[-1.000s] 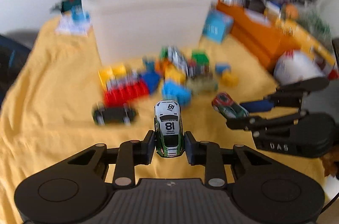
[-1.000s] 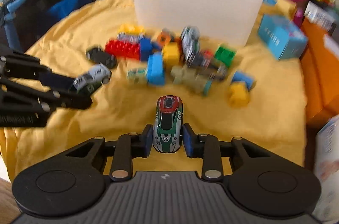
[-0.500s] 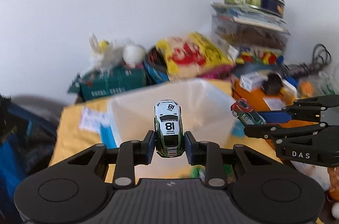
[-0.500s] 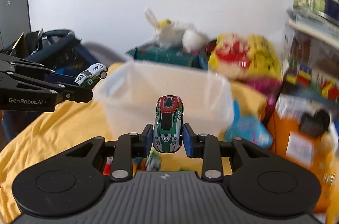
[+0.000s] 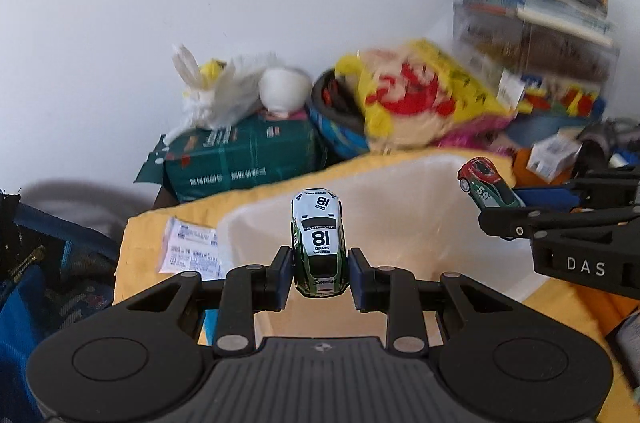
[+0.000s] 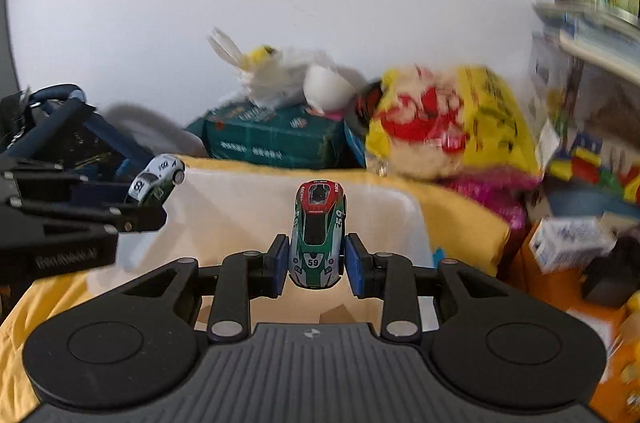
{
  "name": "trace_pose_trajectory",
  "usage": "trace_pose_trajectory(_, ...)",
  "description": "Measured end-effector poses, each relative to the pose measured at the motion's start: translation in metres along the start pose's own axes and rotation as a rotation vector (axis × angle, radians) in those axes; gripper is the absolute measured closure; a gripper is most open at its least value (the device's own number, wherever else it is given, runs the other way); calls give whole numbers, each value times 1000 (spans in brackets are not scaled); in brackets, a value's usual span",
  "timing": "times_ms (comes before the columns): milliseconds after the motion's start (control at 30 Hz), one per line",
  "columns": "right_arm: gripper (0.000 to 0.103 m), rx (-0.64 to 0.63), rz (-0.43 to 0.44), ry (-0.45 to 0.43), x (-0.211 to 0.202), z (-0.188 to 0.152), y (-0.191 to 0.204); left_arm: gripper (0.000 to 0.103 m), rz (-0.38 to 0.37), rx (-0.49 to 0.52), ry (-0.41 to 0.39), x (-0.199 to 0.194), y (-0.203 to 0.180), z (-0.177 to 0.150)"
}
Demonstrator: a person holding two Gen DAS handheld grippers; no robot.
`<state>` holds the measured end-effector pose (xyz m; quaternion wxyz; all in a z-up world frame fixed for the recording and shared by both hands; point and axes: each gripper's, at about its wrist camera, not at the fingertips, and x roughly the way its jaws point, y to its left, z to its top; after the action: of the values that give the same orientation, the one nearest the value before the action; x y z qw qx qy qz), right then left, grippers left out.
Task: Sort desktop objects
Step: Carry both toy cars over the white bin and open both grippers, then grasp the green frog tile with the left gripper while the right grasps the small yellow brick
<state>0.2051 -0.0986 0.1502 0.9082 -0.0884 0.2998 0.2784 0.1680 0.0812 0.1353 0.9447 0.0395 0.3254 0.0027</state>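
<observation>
Item: white-and-green toy car no. 18 [image 5: 318, 247], frame centre, clamped by its flanks in the left gripper [image 5: 319, 273] over the translucent bin [image 5: 404, 215]. Item: red-and-green toy car no. 59 [image 6: 318, 237], likewise pinched in the right gripper [image 6: 317, 263]. Both likely light, rigid, glossy; side grip behind the wheels suits.

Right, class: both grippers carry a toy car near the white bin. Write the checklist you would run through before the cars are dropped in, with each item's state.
1. Left gripper clamps the number 18 car: ok.
2. Right gripper clamps the number 59 car: ok.
3. White bin open at the top: ok.
4. Cars over the bin's opening: cannot tell.
5. Grippers apart from each other: ok.
6. Room inside the bin: cannot tell.
</observation>
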Motion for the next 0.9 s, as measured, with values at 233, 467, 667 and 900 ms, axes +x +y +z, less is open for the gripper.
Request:
trace_pose_trajectory(233, 63, -14, -8, -7, -12, -15, 3, 51, -39, -17, -43, -25, -2, -18)
trace_pose_trajectory(467, 43, -12, 75, -57, -49, -41, -6, 51, -101, 8, -89, -73, -10, -68)
trace_pose_trajectory(667, 45, -60, 94, 13, -57, -93, -2, 51, -170, -8, 60, -76, -23, -133)
trace_pose_trajectory(900, 58, -16, 107, 185, -53, -165, 3, 51, -210, 105, 139, -71, -56, -178)
